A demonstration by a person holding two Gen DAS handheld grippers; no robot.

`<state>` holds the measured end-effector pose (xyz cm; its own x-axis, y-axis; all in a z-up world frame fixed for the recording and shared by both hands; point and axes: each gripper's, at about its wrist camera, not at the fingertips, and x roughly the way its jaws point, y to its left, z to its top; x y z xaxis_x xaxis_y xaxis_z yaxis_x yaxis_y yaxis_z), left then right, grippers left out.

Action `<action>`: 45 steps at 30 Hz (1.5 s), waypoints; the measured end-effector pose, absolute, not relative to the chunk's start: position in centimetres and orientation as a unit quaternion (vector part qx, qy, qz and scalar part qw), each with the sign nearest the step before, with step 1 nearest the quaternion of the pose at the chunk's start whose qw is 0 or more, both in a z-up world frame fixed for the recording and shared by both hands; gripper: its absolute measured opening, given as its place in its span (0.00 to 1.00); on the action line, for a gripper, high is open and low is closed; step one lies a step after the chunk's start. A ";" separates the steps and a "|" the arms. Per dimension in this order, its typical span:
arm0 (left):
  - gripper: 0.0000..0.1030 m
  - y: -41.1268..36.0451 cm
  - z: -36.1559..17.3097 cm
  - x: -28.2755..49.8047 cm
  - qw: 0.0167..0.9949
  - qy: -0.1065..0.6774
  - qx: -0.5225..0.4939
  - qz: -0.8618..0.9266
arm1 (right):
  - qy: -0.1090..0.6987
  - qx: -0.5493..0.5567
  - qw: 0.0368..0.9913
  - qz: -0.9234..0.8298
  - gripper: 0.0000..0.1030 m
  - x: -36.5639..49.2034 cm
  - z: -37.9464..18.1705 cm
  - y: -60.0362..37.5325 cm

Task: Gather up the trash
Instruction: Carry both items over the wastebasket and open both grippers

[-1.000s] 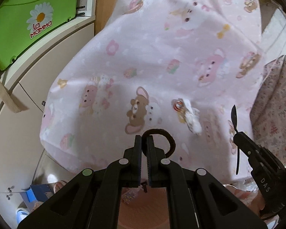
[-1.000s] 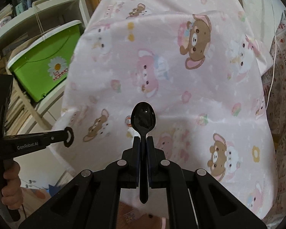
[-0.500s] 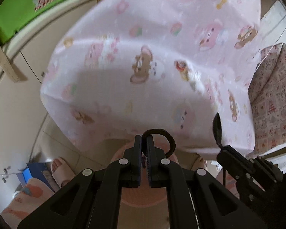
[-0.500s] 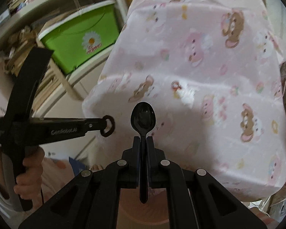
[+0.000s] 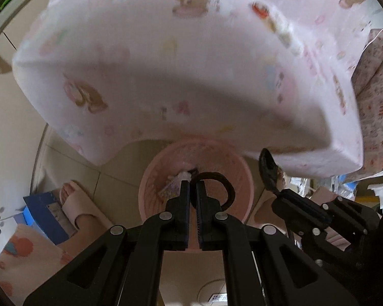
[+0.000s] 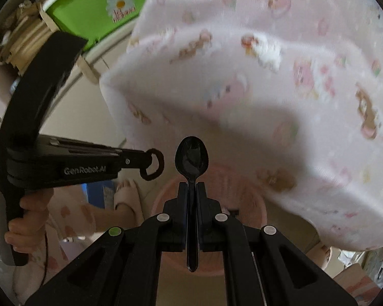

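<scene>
Below, the pink-clothed table (image 5: 191, 51) overhangs the pink bin (image 5: 245, 178) on the floor, so part of the mouth is covered; anything let go too far forward could hit cloth, not bin. The left gripper (image 5: 193, 193), jaws clamped on a dark hair tie (image 5: 227, 188), hangs above the bin. The right gripper (image 6: 192, 196) pinches a black plastic spoon (image 6: 191, 158), apparently nearer the rim; released there, it may bounce out. A crumpled wrapper (image 6: 264, 51) lies on the table.
</scene>
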<state>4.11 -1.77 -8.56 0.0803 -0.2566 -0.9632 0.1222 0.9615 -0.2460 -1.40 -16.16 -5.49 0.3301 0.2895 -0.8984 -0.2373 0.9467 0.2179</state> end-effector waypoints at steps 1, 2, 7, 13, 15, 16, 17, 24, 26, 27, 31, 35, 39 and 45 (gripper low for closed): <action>0.04 -1.8 -9.2 4.0 0.729 0.672 -0.049 -0.123 | 0.562 0.015 0.812 0.158 0.07 -1.4 -6.2 -16.0; 0.04 -1.8 -10.0 3.9 0.723 0.679 -0.049 -0.114 | 0.575 0.007 0.804 0.149 0.07 -1.4 -7.3 -15.8; 0.04 -1.9 -15.0 3.8 0.690 0.720 -0.042 -0.054 | 0.630 -0.008 0.767 0.119 0.07 -1.2 -12.7 -15.1; 0.04 -2.3 -19.9 3.3 0.638 0.768 -0.042 -0.043 | 0.673 -0.010 0.733 0.100 0.07 -0.6 -17.3 -15.1; 0.04 -2.4 -21.0 2.8 0.622 0.780 -0.045 -0.046 | 0.689 -0.002 0.719 0.094 0.07 -0.8 -18.7 -15.5; 0.04 -2.5 -21.3 2.6 0.615 0.785 -0.048 -0.047 | 0.694 -0.004 0.714 0.090 0.07 -1.0 -19.2 -15.5; 0.04 -2.4 -21.5 2.3 0.611 0.789 -0.050 -0.048 | 0.701 -0.010 0.708 0.087 0.07 -1.3 -19.8 -15.6; 0.05 -2.6 -22.5 1.8 0.602 0.796 -0.043 -0.051 | 0.705 -0.024 0.704 0.087 0.07 -1.4 -21.0 -15.0; 0.12 -2.6 -22.3 1.8 0.606 0.793 -0.040 -0.048 | 0.707 -0.017 0.703 0.079 0.08 -1.3 -21.2 -15.1; 0.17 -2.5 -22.3 1.9 0.608 0.791 -0.038 -0.048 | 0.709 -0.014 0.701 0.074 0.13 -1.2 -21.2 -15.2; 0.31 -2.5 -21.6 2.1 0.620 0.783 -0.029 -0.045 | 0.699 -0.008 0.714 0.051 0.54 -1.1 -20.8 -16.2; 0.35 -2.2 -20.3 2.5 0.640 0.767 -0.017 -0.035 | 0.689 -0.021 0.723 0.044 0.54 -0.9 -20.0 -16.3; 0.41 -2.0 -16.9 3.0 0.685 0.727 -0.006 -0.036 | 0.657 -0.030 0.753 0.031 0.56 -0.8 -17.7 -16.3; 0.69 -2.0 -11.2 2.8 0.762 0.646 0.034 -0.023 | 0.572 -0.021 0.819 0.025 0.65 -0.9 -11.4 -16.2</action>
<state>2.83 -2.04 -11.15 0.1647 0.0091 -0.9863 0.0779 0.9967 0.0222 -0.93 -16.17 -11.42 0.3439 0.0164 -0.9389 -0.0656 0.9978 -0.0066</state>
